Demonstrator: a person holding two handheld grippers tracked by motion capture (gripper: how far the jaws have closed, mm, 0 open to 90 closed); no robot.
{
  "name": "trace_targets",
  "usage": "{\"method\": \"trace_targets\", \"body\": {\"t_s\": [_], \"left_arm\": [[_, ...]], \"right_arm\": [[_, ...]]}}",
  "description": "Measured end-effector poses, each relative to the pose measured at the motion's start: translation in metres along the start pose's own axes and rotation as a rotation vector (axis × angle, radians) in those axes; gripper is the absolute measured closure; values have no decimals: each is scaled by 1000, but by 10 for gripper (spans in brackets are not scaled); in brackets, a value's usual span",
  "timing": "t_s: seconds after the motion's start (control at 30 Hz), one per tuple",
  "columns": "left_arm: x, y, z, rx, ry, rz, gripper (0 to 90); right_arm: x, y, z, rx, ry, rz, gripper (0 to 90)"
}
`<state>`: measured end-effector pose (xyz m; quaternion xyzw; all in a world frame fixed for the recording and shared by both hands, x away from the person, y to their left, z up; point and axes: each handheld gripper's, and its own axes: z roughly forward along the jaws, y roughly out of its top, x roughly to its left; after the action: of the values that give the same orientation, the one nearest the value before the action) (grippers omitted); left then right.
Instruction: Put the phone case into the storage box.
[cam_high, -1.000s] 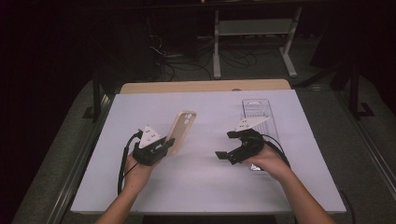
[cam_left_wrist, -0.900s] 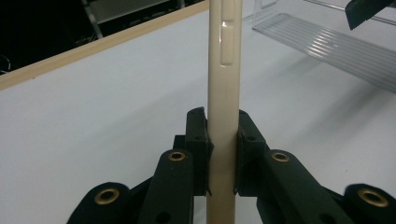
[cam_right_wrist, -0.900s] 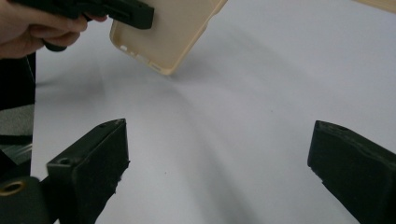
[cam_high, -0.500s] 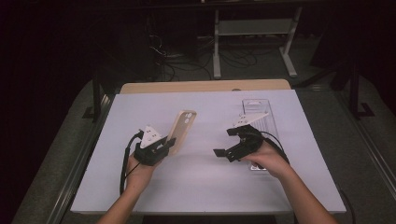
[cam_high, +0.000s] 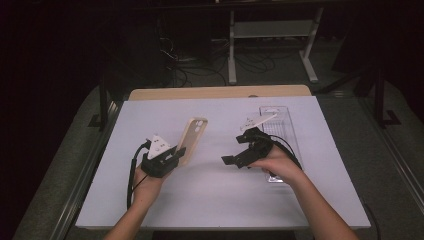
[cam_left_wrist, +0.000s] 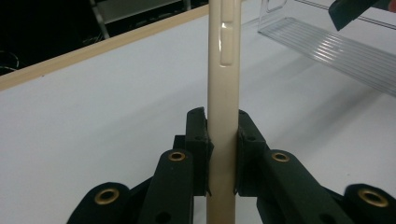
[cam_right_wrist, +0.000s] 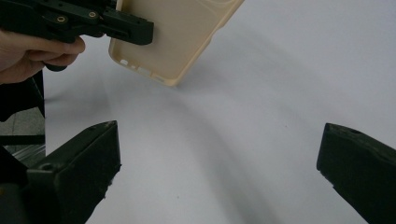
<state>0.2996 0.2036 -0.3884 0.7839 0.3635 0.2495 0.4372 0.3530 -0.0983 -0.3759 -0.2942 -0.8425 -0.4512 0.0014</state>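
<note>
A beige phone case (cam_high: 191, 140) stands tilted above the white table, and my left gripper (cam_high: 172, 155) is shut on its lower end. Seen edge-on in the left gripper view, the phone case (cam_left_wrist: 224, 93) is pinched between the two black pads, its side buttons near the top. My right gripper (cam_high: 236, 159) hovers over the table's middle with its jaws wide apart and nothing between them. From the right gripper view, the phone case (cam_right_wrist: 182, 32) hangs at the upper left, held by the other gripper and a hand.
A clear plastic tray (cam_high: 282, 127) lies on the white table sheet (cam_high: 215, 200) behind the right hand; the same tray (cam_left_wrist: 336, 51) appears at the upper right of the left gripper view. A wooden strip (cam_high: 220, 92) runs along the table's far edge.
My right gripper has shifted a little toward the left and upward, nearer the phone case. The left gripper and the case have stayed where they were.
</note>
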Motion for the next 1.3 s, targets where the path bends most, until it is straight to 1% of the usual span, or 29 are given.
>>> {"method": "trace_targets", "body": {"t_s": [0.03, 0.1, 0.13, 0.17, 0.2, 0.27, 0.33, 0.37, 0.4, 0.47, 0.63, 0.73, 0.77, 0.8, 0.83, 0.87, 0.9, 1.07, 1.1, 1.13, 1.17, 1.23, 1.3], "left_arm": [[0, 0, 0, 0, 1, 0, 791], [-1, 0, 0, -1, 6, 3, 791], [-1, 0, 0, 4, 8, 3, 791], [-1, 0, 0, 5, 10, 3, 791], [-1, 0, 0, 7, 12, 1, 791], [-2, 1, 1, 4, 12, -2, 791], [-3, 1, 2, 1, 12, -2, 791], [-5, 1, 2, -7, 13, -11, 791], [-5, 1, 3, -10, 13, -15, 791], [-6, 1, 3, -8, 14, -8, 791], [-6, 2, 4, -7, 20, -4, 790], [-7, 2, 5, -15, 22, -15, 791], [-7, 2, 5, -16, 23, -16, 790], [-7, 2, 5, -18, 24, -16, 791], [-7, 2, 5, -19, 25, -13, 790], [-7, 2, 5, -20, 28, -13, 790], [-7, 2, 5, -22, 29, -11, 790], [-8, 2, 6, -26, 37, -11, 790], [-8, 2, 6, -23, 39, -8, 790], [-8, 2, 6, -23, 39, -9, 790], [-9, 2, 6, -27, 38, -18, 790], [-10, 1, 7, -32, 38, -13, 790], [-11, 1, 7, -35, 35, -10, 790]], "right_arm": [[0, 1, 2, -7, -10, -5, 0], [-1, 3, 4, 3, -23, 3, 0], [-2, 5, 6, 4, -27, -5, 0], [-2, 6, 7, 11, -38, 4, 0], [-2, 8, 9, -1, -47, 0, 0], [-2, 10, 10, 0, -52, 19, 0], [-3, 13, 13, 0, -43, 25, 0], [-5, 14, 13, -8, -44, 25, 0], [-6, 15, 14, -10, -34, 37, 0], [-7, 17, 15, -15, -24, 51, 0], [-9, 21, 20, -20, -4, 59, 0], [-10, 24, 24, -34, 10, 63, 0], [-11, 25, 25, -40, 10, 57, 0], [-11, 26, 27, -42, 20, 70, 0], [-12, 26, 28, -41, 22, 66, 0], [-12, 27, 30, -37, 22, 74, 0], [-13, 28, 32, -48, 32, 71, 0], [-14, 27, 38, -70, 52, 93, 0], [-13, 26, 39, -71, 60, 113, 0], [-13, 26, 40, -72, 61, 118, 0], [-13, 25, 42, -82, 59, 119, 0], [-12, 24, 44, -90, 73, 134, 0], [-11, 24, 45, -101, 73, 142, 0]]}}
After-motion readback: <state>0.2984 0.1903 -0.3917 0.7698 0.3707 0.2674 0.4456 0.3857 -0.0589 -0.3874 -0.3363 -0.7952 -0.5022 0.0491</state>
